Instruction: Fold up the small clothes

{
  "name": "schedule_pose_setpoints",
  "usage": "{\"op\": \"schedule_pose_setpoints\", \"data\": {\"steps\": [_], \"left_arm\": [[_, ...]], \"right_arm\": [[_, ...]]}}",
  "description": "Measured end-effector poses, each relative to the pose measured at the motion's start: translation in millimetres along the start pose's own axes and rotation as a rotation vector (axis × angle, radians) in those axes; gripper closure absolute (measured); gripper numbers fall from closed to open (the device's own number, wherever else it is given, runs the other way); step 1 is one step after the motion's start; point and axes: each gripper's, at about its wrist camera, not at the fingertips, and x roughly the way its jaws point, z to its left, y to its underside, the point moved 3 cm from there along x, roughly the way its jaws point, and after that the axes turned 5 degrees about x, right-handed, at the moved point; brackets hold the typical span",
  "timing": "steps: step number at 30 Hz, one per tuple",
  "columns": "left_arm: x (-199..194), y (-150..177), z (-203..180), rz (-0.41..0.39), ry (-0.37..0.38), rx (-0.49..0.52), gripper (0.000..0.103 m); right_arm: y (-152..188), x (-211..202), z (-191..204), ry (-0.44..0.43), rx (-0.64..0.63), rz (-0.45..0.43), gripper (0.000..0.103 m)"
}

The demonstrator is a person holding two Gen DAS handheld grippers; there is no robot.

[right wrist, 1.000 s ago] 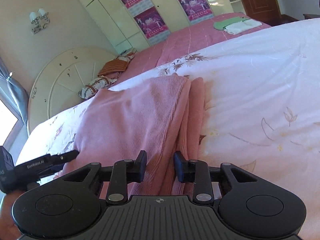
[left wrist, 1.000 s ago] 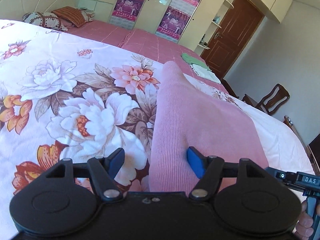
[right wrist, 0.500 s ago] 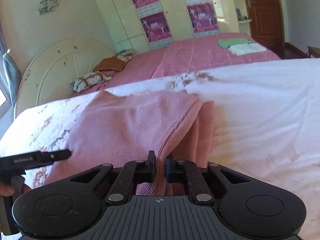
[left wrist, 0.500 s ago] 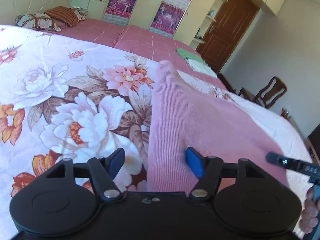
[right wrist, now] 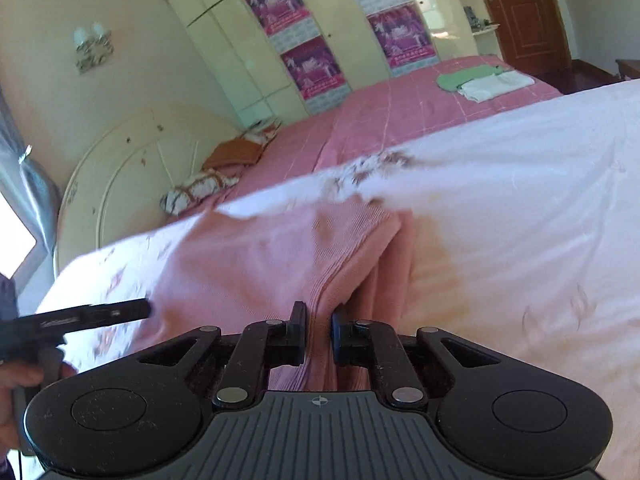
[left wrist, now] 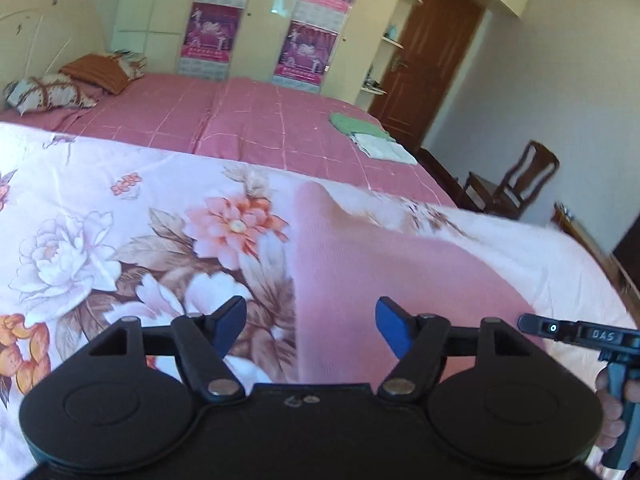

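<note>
Bedroom setting, with one bed (left wrist: 260, 128) serving as the landmark throughout.

Left wrist view: one pink checked sheet covers the far half of the bed; one white quilt with large flowers (left wrist: 120, 240) covers the near half. One pink knitted garment (left wrist: 360, 280) lies on the quilt, its long left edge running away from the camera. The left gripper (left wrist: 310, 322) hangs over the near end of that garment. Its two blue pads (left wrist: 394, 330) stand well apart and are spreading, with the garment's left edge beneath the gap; neither pad presses the cloth. Two pillows (left wrist: 72, 82) sit at the head of the bed, at far left. Two folded cloths lie at the far right corner of the bed: one green (left wrist: 354, 125), one white (left wrist: 384, 148), touching. Four pink posters (left wrist: 212, 30) hang on the wardrobe doors behind the bed. One brown door (left wrist: 432, 60) and one wooden chair (left wrist: 516, 180) stand beyond the bed's right side. The other gripper's tip shows at the lower right edge.

Right wrist view: the right gripper (right wrist: 318, 334) is clenched on a bunched fold of the pink knitted garment (right wrist: 260, 264), which spreads left across the quilt. One round cream headboard (right wrist: 132, 176) stands at the bed's far left end. One two-shade wall lamp (right wrist: 92, 46) hangs above the headboard. One hand (right wrist: 16, 384) holds the other gripper's handle at the left edge.
</note>
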Motion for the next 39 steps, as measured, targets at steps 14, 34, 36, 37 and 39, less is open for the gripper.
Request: {"op": "schedule_pose_setpoints", "data": {"steps": [14,34,36,37,39], "left_arm": [[44,5,10,0.062,0.095,-0.058,0.044],[-47,83,4,0.058,0.077,-0.032,0.028],[-42,88,5,0.073,0.064,-0.035,0.029],[-41,88,2,0.074,0.048,0.001,0.029],[-45,85,-8,0.087,0.031,0.056,0.034]], "right_arm": [[-30,17,-3,0.051,-0.104,-0.097,0.097],[56,-71,21,-0.026,-0.046,0.047,0.065],[68,-64,28,0.000,-0.074,0.086,0.067],[74,-57,31,0.027,-0.101,0.102,0.088],[77,-48,34,0.062,-0.146,0.116,0.100]]}}
